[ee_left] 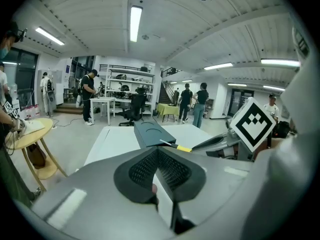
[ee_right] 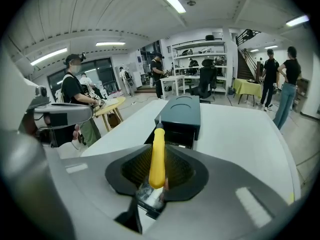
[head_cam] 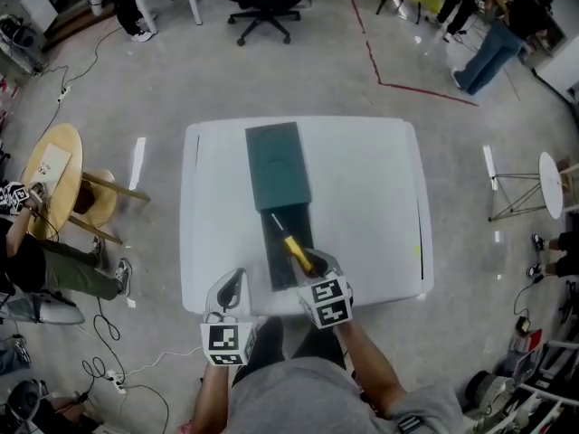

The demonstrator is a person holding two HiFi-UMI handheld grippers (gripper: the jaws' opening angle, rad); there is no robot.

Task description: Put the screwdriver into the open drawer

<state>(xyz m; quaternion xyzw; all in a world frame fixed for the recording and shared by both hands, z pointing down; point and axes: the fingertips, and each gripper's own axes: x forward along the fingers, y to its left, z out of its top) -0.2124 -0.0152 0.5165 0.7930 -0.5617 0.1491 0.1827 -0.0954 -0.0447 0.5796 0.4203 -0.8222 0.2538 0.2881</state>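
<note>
The right tool (ee_right: 157, 171) is clamped on the yellow-handled screwdriver (ee_right: 158, 156), a slim steel-shafted driver. It holds it over the open drawer (head_cam: 279, 265) of the dark teal box-shaped cabinet (head_cam: 279, 163) on the white desk (head_cam: 371, 206), tip toward the cabinet. The left tool (ee_left: 157, 159), jaws together and empty, hangs at the desk's near edge. Risks: released while the shaft overhangs a drawer wall, the screwdriver may bridge the rim or roll onto the desk. Pushed forward, its tip may strike the cabinet front.
</note>
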